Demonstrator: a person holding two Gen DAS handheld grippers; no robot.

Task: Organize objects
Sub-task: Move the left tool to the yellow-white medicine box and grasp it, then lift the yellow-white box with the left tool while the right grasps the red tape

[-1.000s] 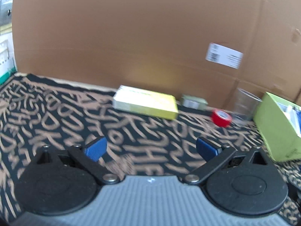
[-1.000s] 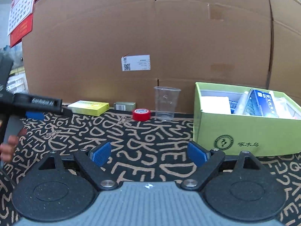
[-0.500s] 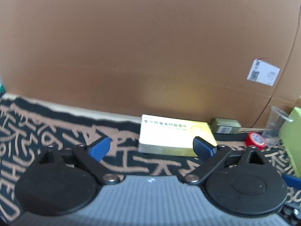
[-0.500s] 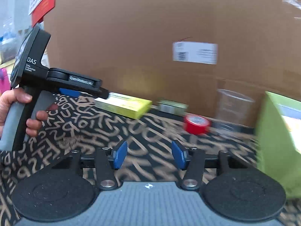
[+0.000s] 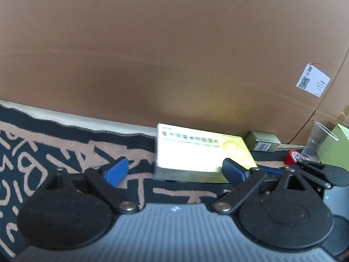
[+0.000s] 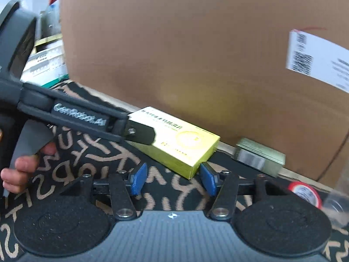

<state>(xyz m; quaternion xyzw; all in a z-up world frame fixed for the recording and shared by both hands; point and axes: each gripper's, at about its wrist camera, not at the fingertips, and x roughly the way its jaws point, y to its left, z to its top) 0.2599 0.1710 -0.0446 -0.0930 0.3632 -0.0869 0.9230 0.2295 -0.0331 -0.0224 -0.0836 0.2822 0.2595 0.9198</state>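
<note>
Closing in: both grippers are converging on the yellow box (image 5: 201, 152), which lies flat on the patterned surface (image 5: 54, 150) right up against the cardboard wall (image 5: 152, 54).
Left gripper (image 5: 176, 170): wide open, jaws just been narrowing a bit, nothing pinched; the box sits ahead with its near edge between the blue pads, not touched as far as I can tell.
Right gripper (image 6: 173, 180): about half open after a quick narrowing, empty, near corner of the box just ahead of the gap.
Neighbours: small olive box (image 5: 261, 143), red tape roll (image 5: 293, 156) and clear cup (image 5: 317, 140) lined up to the right, green bin (image 5: 333, 146) past them (probably where stuff ends up).
Risk one: two grippers going for one box could bump each other; the left one's arm already hangs over the box's far end in the right view.
Risk two: a low flat box may just slide into the wall when nudged.
Risk three: the cup looks light, so a stray swing could tip it.
</note>
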